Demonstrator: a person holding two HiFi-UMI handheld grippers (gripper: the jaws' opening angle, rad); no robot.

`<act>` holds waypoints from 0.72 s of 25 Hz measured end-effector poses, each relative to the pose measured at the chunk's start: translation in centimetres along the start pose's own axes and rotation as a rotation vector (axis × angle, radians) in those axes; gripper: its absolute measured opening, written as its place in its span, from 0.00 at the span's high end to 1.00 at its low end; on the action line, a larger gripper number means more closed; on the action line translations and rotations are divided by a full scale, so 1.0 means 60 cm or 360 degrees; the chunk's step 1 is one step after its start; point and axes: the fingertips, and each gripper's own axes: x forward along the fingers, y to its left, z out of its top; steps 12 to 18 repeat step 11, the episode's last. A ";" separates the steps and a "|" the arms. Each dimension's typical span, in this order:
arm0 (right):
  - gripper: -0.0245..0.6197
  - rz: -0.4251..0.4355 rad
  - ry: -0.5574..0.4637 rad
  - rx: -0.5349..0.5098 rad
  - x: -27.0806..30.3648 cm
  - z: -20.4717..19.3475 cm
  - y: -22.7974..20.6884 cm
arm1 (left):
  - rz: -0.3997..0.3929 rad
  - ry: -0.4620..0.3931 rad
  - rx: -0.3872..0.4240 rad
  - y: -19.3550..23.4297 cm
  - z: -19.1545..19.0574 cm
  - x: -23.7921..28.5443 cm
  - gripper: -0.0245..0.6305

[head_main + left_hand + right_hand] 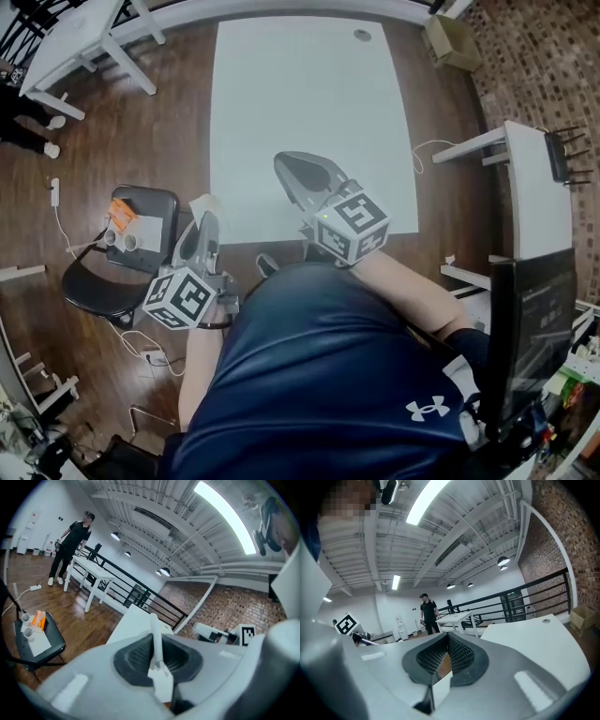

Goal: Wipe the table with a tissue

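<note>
Just off the near left corner of the white rectangular table (309,94), the thin white tissue (156,641) shows as a narrow crumpled strip. It stands edge-on between the dark ribbed pads of the left gripper (207,219), whose claw is pressed together on it. In the head view a small white tuft of it pokes past the jaw tips. That gripper is held low at the person's left side, over the wooden floor and beside a black chair (155,202). It points forward and tilts upward, so its own view takes in the ceiling.

The right gripper (289,167) reaches forward over the table's near edge, also tilted up. Its claw is pressed together with nothing in it, and only a thin slit shows between the pads near their base.

Each gripper's cube bears black-and-white square markers. A white Under Armour logo (427,409) sits on the person's navy shirt (319,375).
</note>
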 end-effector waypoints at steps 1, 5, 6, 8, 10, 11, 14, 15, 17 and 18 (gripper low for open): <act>0.95 0.0004 0.0004 0.0004 -0.002 -0.004 -0.003 | -0.0002 0.0006 0.0002 0.000 -0.004 0.003 0.92; 0.95 -0.0032 0.0010 -0.0005 0.020 -0.016 0.002 | -0.0034 0.0033 -0.0002 0.024 -0.003 0.014 0.92; 0.95 -0.0042 0.0010 -0.0009 0.026 -0.017 0.007 | -0.0042 0.0036 -0.0004 0.028 0.000 0.012 0.92; 0.95 -0.0038 0.0017 -0.0009 0.028 -0.018 0.014 | -0.0033 0.0037 -0.0012 0.031 0.001 0.003 0.92; 0.95 -0.0023 0.0029 -0.0003 0.024 -0.021 0.019 | -0.0010 0.0036 -0.0022 0.029 -0.004 -0.006 0.92; 0.95 -0.0015 0.0034 0.0000 0.022 -0.023 0.021 | 0.0002 0.0035 -0.0028 0.028 -0.007 -0.010 0.92; 0.95 -0.0015 0.0034 0.0000 0.022 -0.023 0.021 | 0.0002 0.0035 -0.0028 0.028 -0.007 -0.010 0.92; 0.95 -0.0015 0.0034 0.0000 0.022 -0.023 0.021 | 0.0002 0.0035 -0.0028 0.028 -0.007 -0.010 0.92; 0.95 -0.0015 0.0034 0.0000 0.022 -0.023 0.021 | 0.0002 0.0035 -0.0028 0.028 -0.007 -0.010 0.92; 0.95 -0.0015 0.0034 0.0000 0.022 -0.023 0.021 | 0.0002 0.0035 -0.0028 0.028 -0.007 -0.010 0.92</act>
